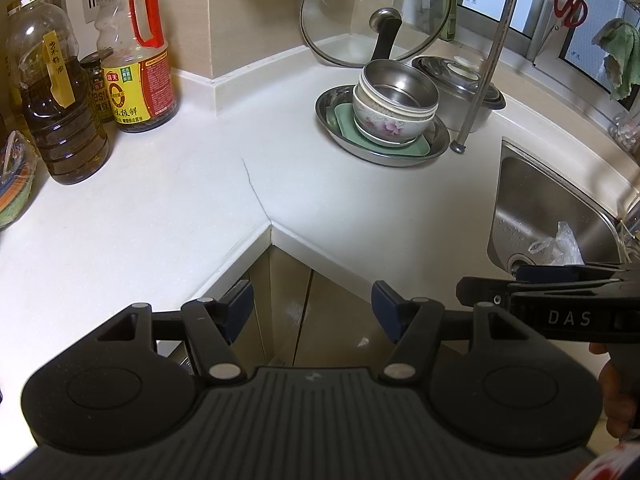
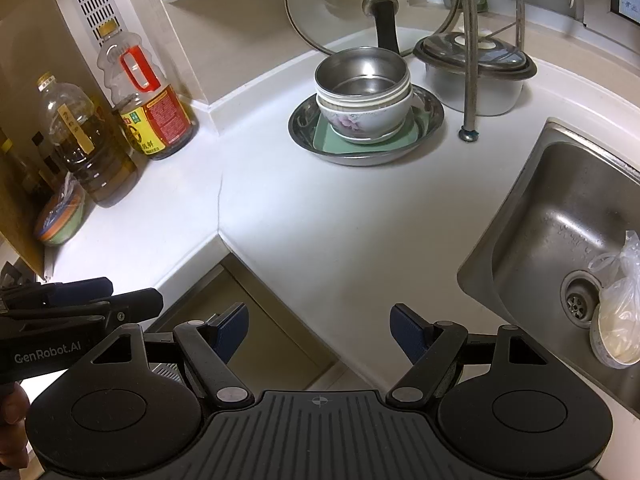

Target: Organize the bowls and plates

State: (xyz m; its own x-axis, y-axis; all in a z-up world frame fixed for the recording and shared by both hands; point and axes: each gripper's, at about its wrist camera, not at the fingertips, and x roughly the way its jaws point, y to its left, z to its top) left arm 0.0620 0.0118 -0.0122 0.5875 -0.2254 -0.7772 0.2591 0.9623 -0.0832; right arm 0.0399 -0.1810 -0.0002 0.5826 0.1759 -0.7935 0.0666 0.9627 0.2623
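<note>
Both claws sit nearest the lens, held out over the inner corner of the white counter point(image 1: 168, 200) with nothing between their blue pads. Left gripper point(image 1: 312, 312) stands spread and empty; right gripper point(image 2: 319, 330) is spread a little wider, also empty — a waiting posture, it seems, well short of the dishes.

Those dishes are gathered in one pile at the back of the counter, near the wall corner. A steel bowl point(image 2: 362, 76) nests in a rimmed white bowl, which nests in a floral bowl point(image 2: 360, 120); that stack stands on a white plate, on a green square plate point(image 2: 326, 138), all inside a wide steel basin point(image 2: 304, 136). Nesting by size keeps the pile steady and compact, which suggests the organizing is largely done.

Just beside the basin stands a lidded steel pot point(image 2: 476, 84), and a glass lid point(image 1: 376, 12) leans against the wall behind — upright, probably to save space. Oil bottles point(image 1: 60, 112) crowd the left wall; the sink point(image 2: 560, 220) holds a plastic bag, away from the clean ware.
</note>
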